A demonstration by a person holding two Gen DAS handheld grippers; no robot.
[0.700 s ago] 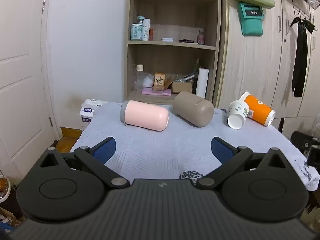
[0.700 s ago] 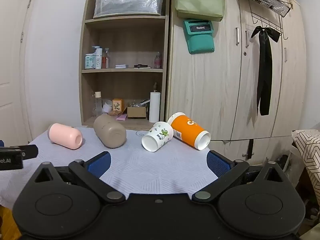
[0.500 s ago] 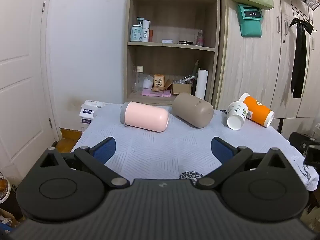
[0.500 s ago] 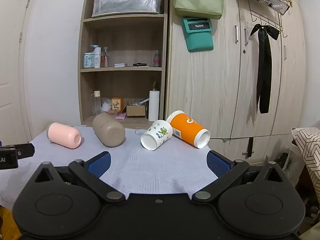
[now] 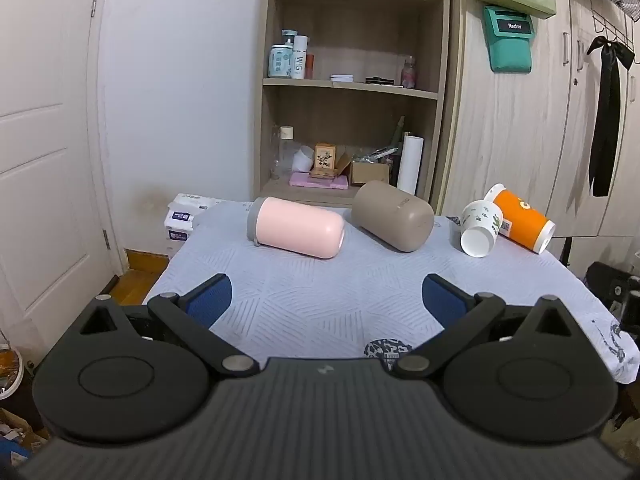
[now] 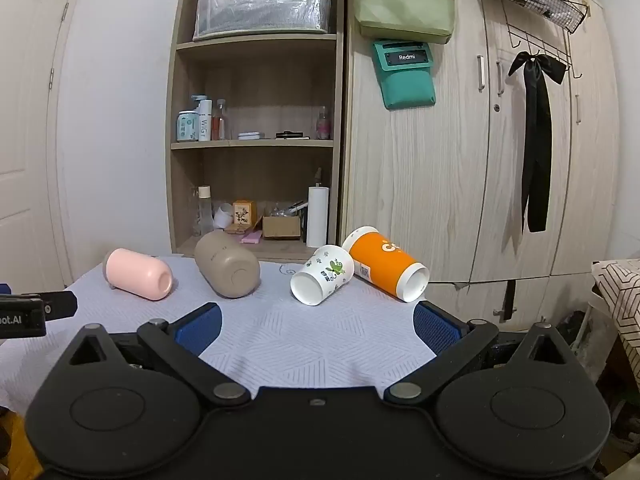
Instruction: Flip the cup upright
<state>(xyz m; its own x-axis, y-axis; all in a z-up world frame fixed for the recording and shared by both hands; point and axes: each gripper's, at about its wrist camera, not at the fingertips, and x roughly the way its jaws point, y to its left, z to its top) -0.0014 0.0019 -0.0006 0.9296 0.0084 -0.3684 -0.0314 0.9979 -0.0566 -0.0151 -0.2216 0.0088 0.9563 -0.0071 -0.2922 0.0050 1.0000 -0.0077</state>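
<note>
Several cups lie on their sides on the cloth-covered table: a pink cup, a taupe cup, a white floral paper cup and an orange paper cup. They also show in the right wrist view: pink cup, taupe cup, white floral cup, orange cup. My left gripper is open and empty, short of the pink and taupe cups. My right gripper is open and empty, short of the floral cup.
A wooden shelf unit with bottles and boxes stands behind the table, and a wardrobe to its right. A white door is at the left. Tissue packs sit beyond the table's left corner. The left gripper's body shows at the right view's left edge.
Both views have shifted slightly; the cups sit a little lower and nearer in frame. Both grippers stay open. No cup has moved.
</note>
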